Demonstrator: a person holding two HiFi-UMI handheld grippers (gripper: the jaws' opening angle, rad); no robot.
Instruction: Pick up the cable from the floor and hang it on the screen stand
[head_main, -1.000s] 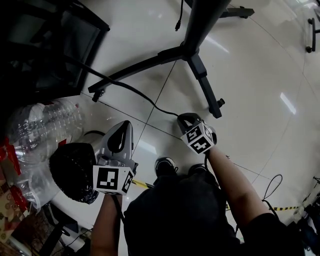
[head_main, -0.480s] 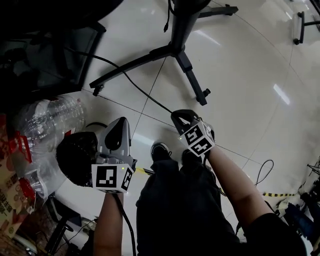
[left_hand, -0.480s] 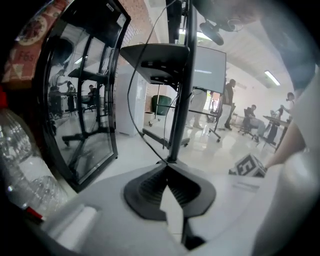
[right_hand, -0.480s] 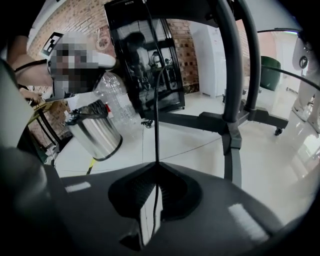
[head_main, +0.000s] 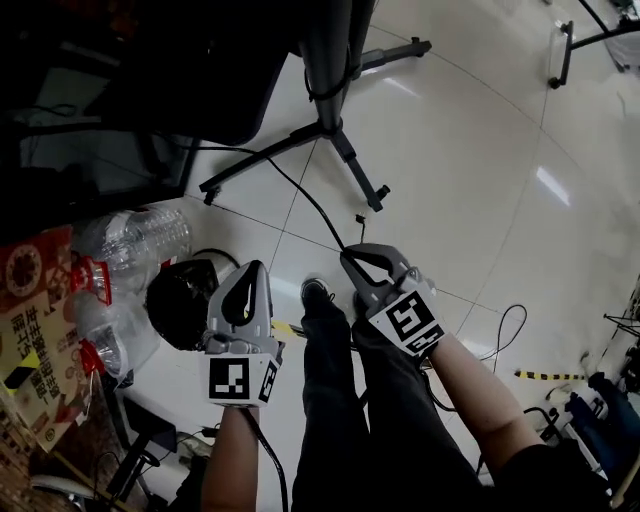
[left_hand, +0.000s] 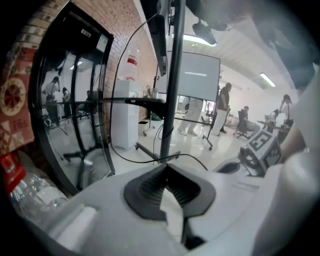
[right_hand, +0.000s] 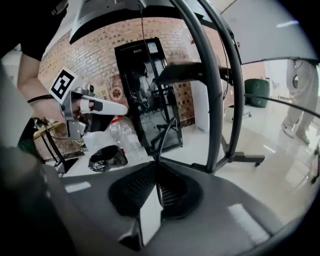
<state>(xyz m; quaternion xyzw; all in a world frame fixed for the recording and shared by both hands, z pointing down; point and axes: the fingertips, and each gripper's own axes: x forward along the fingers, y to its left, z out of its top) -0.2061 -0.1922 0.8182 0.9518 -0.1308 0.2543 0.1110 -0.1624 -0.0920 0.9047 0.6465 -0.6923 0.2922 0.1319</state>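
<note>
Head view: which step is this?
— The carry, I judge. My right gripper is clamped on the black cable, which trails back over the pale floor toward the foot of the screen stand. My left gripper rides alongside, just left of my leg, jaws together and carrying nothing. Both forearms reach forward and down from my body, the right angled in toward the stand.

Left gripper view: anything between those jaws?
— Nothing. The pads meet on empty air. The cable runs across the floor beyond the tips, in front of the stand's upright pole. This hand is held roughly level and points at the stand.

Right gripper view: and the grip?
— Sound, by the look of it. The cable rises out of the closed jaws, pinched between the pads, with the stand's dark pole close ahead and to the right.

And the next move?
— As I judge it: raise the right hand, swing it to the stand, and drape the cable over a part that will hold it before parting the jaws. The trailing length may drag or catch on the stand's legs, so my free left could take up the slack.
</note>
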